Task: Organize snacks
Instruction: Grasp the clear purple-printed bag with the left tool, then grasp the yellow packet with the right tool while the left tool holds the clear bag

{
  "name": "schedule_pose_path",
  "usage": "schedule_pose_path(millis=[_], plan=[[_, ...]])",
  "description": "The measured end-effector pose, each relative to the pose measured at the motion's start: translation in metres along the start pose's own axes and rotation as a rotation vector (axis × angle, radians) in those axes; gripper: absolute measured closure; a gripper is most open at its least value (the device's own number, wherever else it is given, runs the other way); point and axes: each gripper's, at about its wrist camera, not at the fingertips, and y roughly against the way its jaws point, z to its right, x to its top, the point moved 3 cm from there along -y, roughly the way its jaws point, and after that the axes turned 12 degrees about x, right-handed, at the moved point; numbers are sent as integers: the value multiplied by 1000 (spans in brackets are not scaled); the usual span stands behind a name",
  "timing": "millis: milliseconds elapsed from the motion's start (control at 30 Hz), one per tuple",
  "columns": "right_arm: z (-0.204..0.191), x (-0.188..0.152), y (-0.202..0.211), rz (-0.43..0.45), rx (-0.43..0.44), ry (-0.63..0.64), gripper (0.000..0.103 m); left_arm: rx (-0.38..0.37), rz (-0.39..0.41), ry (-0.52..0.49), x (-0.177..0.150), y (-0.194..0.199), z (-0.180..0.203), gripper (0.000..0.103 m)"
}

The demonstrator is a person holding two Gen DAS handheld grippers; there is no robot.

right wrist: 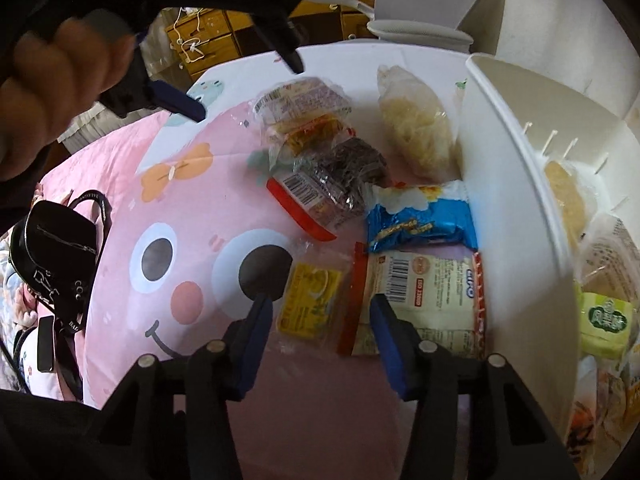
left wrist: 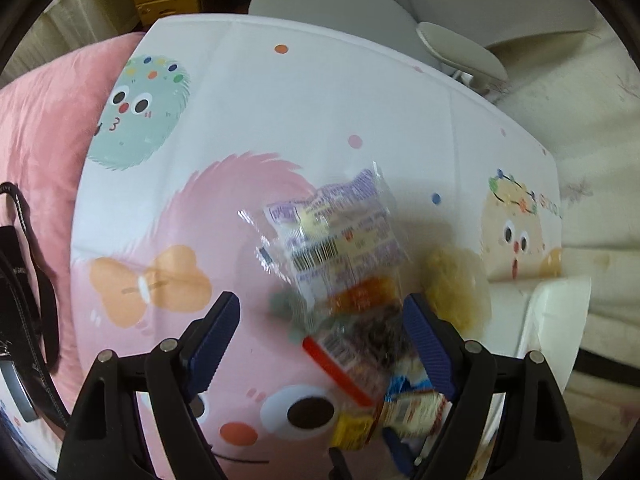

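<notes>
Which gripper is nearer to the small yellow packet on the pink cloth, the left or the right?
Right. The right gripper has the small yellow packet between its open fingers, not pressed. The left gripper hangs open farther back, above the purple-labelled packet.

Six snack packets (right wrist: 420, 220) outside one white bin (right wrist: 520, 184)

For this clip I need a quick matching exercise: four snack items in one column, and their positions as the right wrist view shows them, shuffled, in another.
Items:
1. yellow packet
2. blue packet
3. pale noodle bag
4. green-labelled packet

Positions:
A. inside the white bin
B. between the right gripper fingers, low in view
C. farthest back on the cloth, beside the bin wall
D. against the bin wall, just above the barcoded white packet

Pairs: 1-B, 2-D, 3-C, 4-A
</notes>
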Motion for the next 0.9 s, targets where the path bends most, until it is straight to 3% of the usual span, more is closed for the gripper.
schedule_pose_path(millis=[400, 500, 900], plan=[[5, 1, -14, -31, 54, 62, 68, -4, -9, 75, 23, -36, 15, 20], [7, 2, -15, -27, 53, 71, 71, 1, -1, 86, 26, -42, 20, 16], [9, -2, -14, -13, 64, 93, 75, 53, 14, 48, 34, -57, 36, 15]])
